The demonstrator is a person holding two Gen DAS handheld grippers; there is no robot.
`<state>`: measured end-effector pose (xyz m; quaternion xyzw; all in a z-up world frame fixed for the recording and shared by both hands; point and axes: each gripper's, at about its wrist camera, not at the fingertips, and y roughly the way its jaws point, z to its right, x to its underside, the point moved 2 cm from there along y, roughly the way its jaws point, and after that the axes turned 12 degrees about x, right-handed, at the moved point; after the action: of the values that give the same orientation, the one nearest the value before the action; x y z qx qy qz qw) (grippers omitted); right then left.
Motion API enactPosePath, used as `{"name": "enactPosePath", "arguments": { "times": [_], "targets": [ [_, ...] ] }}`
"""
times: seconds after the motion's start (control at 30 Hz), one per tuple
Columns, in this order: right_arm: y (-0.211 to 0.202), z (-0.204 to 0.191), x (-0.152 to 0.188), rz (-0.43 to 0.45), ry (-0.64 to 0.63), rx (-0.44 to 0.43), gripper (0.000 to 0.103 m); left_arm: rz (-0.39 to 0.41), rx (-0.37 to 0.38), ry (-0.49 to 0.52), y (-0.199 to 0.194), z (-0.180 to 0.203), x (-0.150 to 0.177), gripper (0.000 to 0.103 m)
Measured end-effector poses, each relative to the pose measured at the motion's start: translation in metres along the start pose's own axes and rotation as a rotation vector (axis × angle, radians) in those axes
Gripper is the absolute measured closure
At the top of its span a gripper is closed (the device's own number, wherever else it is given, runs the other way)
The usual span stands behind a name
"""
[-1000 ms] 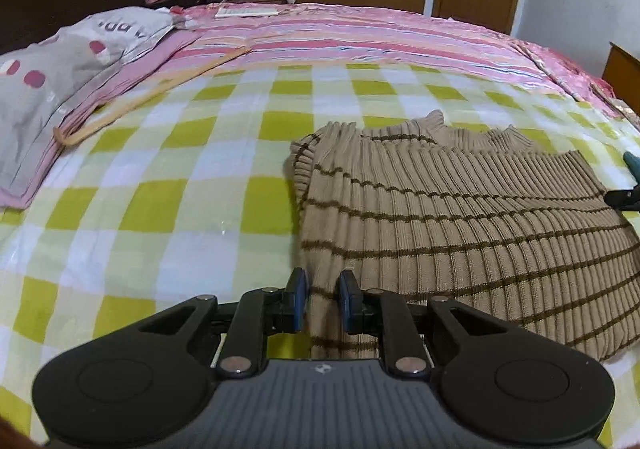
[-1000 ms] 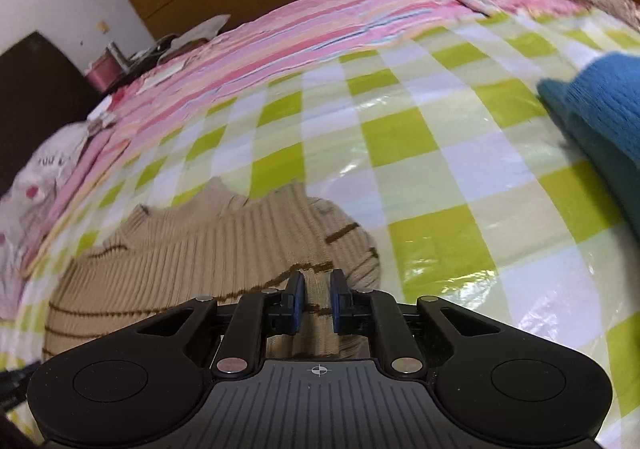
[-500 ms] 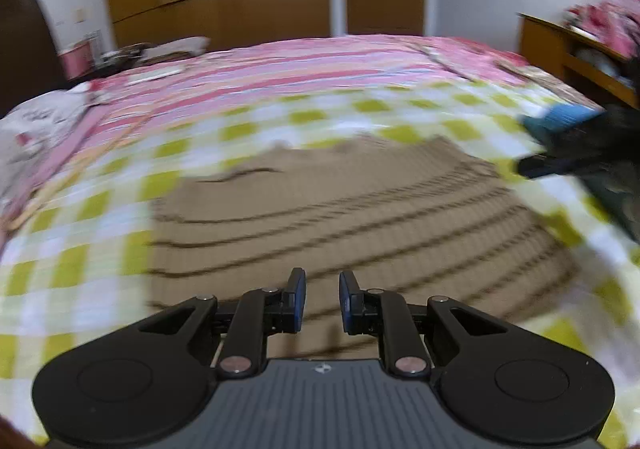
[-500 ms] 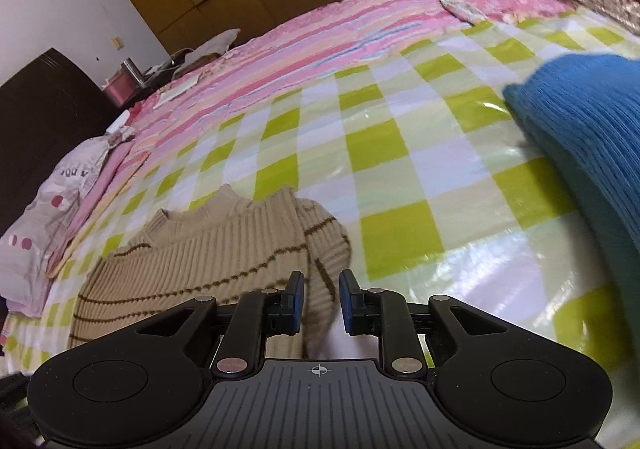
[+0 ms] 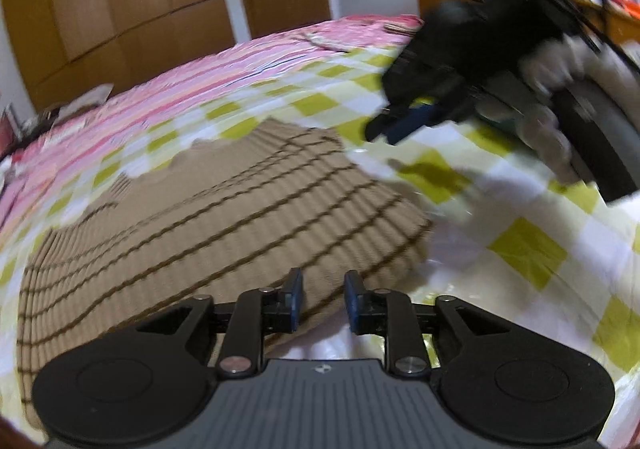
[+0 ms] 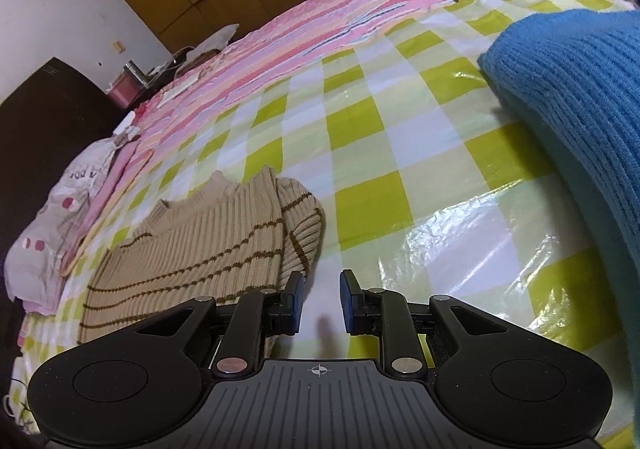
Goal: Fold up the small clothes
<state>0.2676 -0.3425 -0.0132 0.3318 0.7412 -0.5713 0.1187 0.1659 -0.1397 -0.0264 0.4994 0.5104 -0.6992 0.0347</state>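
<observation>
A beige ribbed sweater (image 5: pixel 208 217) with thin brown stripes lies flat on the green-and-white checked sheet (image 5: pixel 524 249). My left gripper (image 5: pixel 323 299) hovers over the sweater's near right corner. Its jaws are opening, and the hem shows below the gap without being pinched. In the right wrist view the sweater (image 6: pixel 208 241) lies to the left, its sleeve folded in along the right edge. My right gripper (image 6: pixel 320 301) is just right of that sleeve over bare sheet, jaws opening with nothing between them. From the left wrist view the right gripper (image 5: pixel 404 125) appears blurred at upper right, held by a hand.
A blue knitted garment (image 6: pixel 580 97) lies on the sheet to the right. Pink striped bedding (image 6: pixel 320 33) covers the far half of the bed. A pillow (image 6: pixel 68 209) sits at the left edge by a dark headboard (image 6: pixel 48 109). Wooden wardrobes (image 5: pixel 120 9) stand behind.
The left gripper swept right along the sweater's near edge to its right corner and rolled, jaws widening. The right gripper slid right off the sleeve and its jaws parted.
</observation>
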Motion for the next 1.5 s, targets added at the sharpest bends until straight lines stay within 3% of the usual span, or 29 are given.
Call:
{"name": "enactPosePath", "arguments": {
  "times": [0.13, 0.4, 0.57, 0.8, 1.03, 1.3, 1.5],
  "targets": [
    [0.002, 0.0, -0.002, -0.01, -0.002, -0.005, 0.076, 0.002, -0.019, 0.071, 0.012, 0.017, 0.001, 0.061],
    [0.012, -0.001, -0.009, -0.037, 0.039, -0.037, 0.069, 0.027, -0.086, 0.203, 0.024, 0.033, 0.01, 0.054],
    [0.027, -0.008, -0.014, -0.065, 0.078, -0.087, 0.064, 0.054, -0.116, 0.235, 0.032, 0.038, 0.01, 0.05],
    [0.047, -0.021, -0.016, -0.092, 0.036, -0.066, 0.061, 0.089, -0.096, 0.214, 0.023, 0.038, 0.016, 0.05],
    [0.052, -0.018, -0.015, -0.093, 0.039, -0.109, 0.058, 0.094, -0.083, 0.233, 0.02, 0.039, 0.021, 0.045],
    [0.052, -0.009, -0.012, -0.11, 0.045, -0.156, 0.058, 0.109, -0.106, 0.409, 0.018, 0.057, 0.035, 0.039],
    [0.058, -0.012, -0.015, -0.111, 0.073, -0.181, 0.056, 0.088, -0.122, 0.331, 0.033, 0.053, 0.014, 0.039]
  ]
}}
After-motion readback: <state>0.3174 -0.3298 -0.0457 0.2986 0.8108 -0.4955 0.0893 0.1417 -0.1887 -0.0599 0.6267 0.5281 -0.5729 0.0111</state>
